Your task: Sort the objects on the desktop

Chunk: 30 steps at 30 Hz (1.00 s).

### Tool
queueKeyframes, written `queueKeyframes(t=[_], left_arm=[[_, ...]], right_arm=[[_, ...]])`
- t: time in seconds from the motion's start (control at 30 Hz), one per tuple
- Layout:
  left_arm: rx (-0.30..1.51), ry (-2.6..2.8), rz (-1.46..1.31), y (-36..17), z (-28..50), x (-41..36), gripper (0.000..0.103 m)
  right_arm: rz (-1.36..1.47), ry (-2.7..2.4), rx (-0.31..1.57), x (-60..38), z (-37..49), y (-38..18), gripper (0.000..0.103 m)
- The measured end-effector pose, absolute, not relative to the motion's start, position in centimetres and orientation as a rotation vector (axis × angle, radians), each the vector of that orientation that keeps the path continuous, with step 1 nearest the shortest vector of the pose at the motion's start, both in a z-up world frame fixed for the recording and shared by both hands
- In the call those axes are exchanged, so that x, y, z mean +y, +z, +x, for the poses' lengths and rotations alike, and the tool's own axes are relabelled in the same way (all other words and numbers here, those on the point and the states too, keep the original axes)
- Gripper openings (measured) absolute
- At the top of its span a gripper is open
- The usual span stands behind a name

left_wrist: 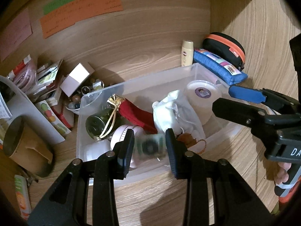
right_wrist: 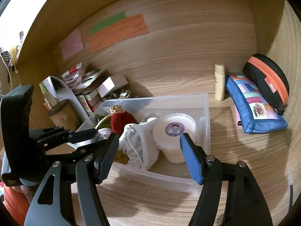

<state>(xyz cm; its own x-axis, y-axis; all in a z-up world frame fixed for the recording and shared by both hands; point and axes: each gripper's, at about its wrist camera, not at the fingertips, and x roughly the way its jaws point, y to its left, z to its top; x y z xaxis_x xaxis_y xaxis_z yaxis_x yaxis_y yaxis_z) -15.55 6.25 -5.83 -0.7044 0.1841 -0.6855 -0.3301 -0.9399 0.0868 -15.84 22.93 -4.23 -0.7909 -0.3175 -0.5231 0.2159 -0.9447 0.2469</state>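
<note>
Up in the upper left, coloured paper notes point(left_wrist: 80, 9) carry writing too small to read. Below centre, the left gripper point(left_wrist: 148, 145) stands over the clear plastic bin point(left_wrist: 190, 69), its fingers apart around a blurred green-labelled packet point(left_wrist: 149, 146); whether they touch it I cannot tell. Right of centre, a white tub point(right_wrist: 175, 131) bears a purple label. The right gripper point(right_wrist: 148, 156) gapes wide. Bare wood lies along the lower edge.

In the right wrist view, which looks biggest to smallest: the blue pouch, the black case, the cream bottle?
1. Blue pouch
2. Black case, somewhat smaller, though it lies farther back and the pouch partly covers it, so true size is unsure
3. Cream bottle, clearly smallest
</note>
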Motion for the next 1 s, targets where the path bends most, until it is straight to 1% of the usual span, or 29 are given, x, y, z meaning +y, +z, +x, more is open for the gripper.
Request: queueKeyframes(t=[0.13, 0.2, 0.27, 0.37, 0.4, 0.47, 0.5, 0.6, 0.63, 0.73, 0.8, 0.83, 0.97, 1.0], left_arm=[[0.285, 2.653, -1.019, -5.5, -15.4, 6.1, 0.034], [0.278, 2.660, -1.009, -5.4, -15.4, 5.9, 0.037], [0.264, 2.675, -0.996, -5.1, -15.2, 5.6, 0.047], [0.242, 2.708, -0.956, -4.5, -14.7, 4.9, 0.059], [0.231, 2.721, -0.940, -4.3, -14.4, 4.7, 0.061], [0.227, 2.752, -0.913, -3.9, -14.0, 4.3, 0.072], [0.224, 2.770, -0.896, -3.7, -13.7, 4.2, 0.075], [0.205, 2.817, -0.844, -3.1, -12.6, 3.6, 0.090], [0.194, 2.835, -0.833, -3.0, -12.3, 3.3, 0.098], [0.144, 2.880, -0.803, -2.4, -11.5, 2.4, 0.099], [0.096, 2.888, -0.798, -2.0, -11.1, 1.8, 0.099], [0.076, 2.897, -0.798, -1.9, -10.9, 1.5, 0.099], [0.087, 2.955, -0.769, -1.5, -9.7, 1.2, 0.100], [0.081, 2.960, -0.759, -1.5, -9.4, 1.1, 0.100]], right_arm=[[0.823, -2.736, -0.246, 23.0, -15.7, -4.1, 0.069], [0.818, -2.743, -0.241, 23.0, -15.7, -4.1, 0.069], [0.817, -2.750, -0.234, 23.0, -15.7, -4.1, 0.069], [0.814, -2.761, -0.223, 22.9, -15.7, -4.0, 0.070], [0.812, -2.763, -0.219, 22.9, -15.7, -4.0, 0.070], [0.808, -2.766, -0.209, 22.8, -15.7, -4.0, 0.070], [0.808, -2.767, -0.203, 22.7, -15.6, -4.0, 0.070], [0.807, -2.772, -0.172, 22.4, -15.5, -3.9, 0.070], [0.803, -2.777, -0.150, 22.2, -15.3, -3.7, 0.070], [0.787, -2.783, -0.094, 21.9, -14.6, -3.1, 0.072], [0.763, -2.787, -0.069, 21.6, -13.7, -2.6, 0.081], [0.748, -2.793, -0.057, 21.5, -13.3, -2.4, 0.083], [0.697, -2.822, 0.014, 20.9, -11.5, -1.3, 0.085], [0.689, -2.825, 0.023, 20.8, -11.1, -1.1, 0.087]])
